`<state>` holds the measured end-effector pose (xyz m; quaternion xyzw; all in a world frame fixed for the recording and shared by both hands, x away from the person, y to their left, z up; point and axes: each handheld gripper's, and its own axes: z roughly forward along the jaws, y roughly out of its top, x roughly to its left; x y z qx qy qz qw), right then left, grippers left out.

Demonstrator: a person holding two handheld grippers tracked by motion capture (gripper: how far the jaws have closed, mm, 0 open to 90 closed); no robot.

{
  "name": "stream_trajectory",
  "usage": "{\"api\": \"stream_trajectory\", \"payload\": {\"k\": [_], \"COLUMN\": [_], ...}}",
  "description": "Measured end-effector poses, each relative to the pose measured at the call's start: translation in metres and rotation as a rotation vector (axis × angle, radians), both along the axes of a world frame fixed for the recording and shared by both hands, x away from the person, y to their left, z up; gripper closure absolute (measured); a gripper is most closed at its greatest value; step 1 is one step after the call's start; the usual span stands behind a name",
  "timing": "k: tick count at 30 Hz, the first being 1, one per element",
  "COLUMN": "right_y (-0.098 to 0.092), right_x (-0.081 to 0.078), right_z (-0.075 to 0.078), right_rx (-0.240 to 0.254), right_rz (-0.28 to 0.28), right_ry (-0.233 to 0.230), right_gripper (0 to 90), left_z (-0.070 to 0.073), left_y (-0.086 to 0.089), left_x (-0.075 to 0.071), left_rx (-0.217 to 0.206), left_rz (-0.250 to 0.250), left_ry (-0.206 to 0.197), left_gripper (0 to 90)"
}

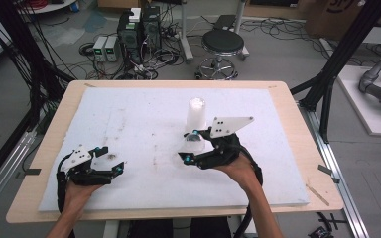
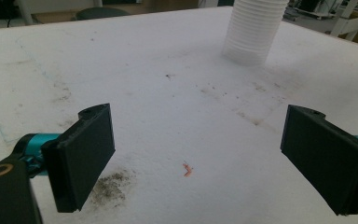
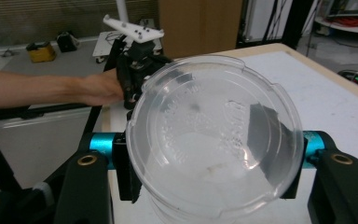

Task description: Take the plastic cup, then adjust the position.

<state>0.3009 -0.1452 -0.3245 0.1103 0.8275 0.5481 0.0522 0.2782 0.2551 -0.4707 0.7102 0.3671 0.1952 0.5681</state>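
Note:
A clear plastic cup [image 1: 195,142] lies on its side between the jaws of my right gripper [image 1: 190,146], which is shut on it at the middle of the white foam sheet [image 1: 129,114]. In the right gripper view the cup [image 3: 214,140] faces the camera, round and see-through, with a black pad pressing on each side. A stack of white cups [image 1: 196,113] stands upright just beyond it, and the same stack [image 2: 254,30] appears in the left gripper view. My left gripper [image 1: 109,158] rests near the front left of the sheet, jaws wide open around bare foam [image 2: 196,158].
The foam sheet covers a wooden table [image 1: 297,148]. On the foam by the left gripper there is a dark smudge [image 2: 109,186] and an orange speck [image 2: 187,169]. Beyond the table stand a black stool [image 1: 222,44] and computer boxes with cables [image 1: 139,29].

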Motion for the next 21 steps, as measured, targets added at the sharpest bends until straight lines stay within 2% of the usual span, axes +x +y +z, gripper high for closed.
{"api": "stream_trajectory", "payload": {"k": [7, 9, 15, 21], "right_y": [0.003, 0.003, 0.000, -0.002], "right_x": [-0.002, -0.002, 0.001, 0.004], "right_z": [-0.014, -0.015, -0.016, -0.018], "right_rx": [0.013, 0.002, 0.016, 0.024], "right_rz": [0.015, 0.012, 0.002, -0.007], "right_ry": [0.005, 0.007, 0.011, 0.019], "right_gripper": [40.9, 40.9, 40.9, 41.1], "left_z": [0.000, 0.000, 0.000, 0.000], "left_y": [0.000, 0.000, -0.001, 0.001], "left_x": [-0.001, -0.002, -0.002, -0.001], "left_rx": [-0.003, 0.001, 0.006, -0.008], "left_rz": [0.002, 0.006, 0.007, -0.007], "left_ry": [-0.015, -0.021, -0.019, -0.016], "left_gripper": [9.6, 9.6, 9.6, 9.6]}}
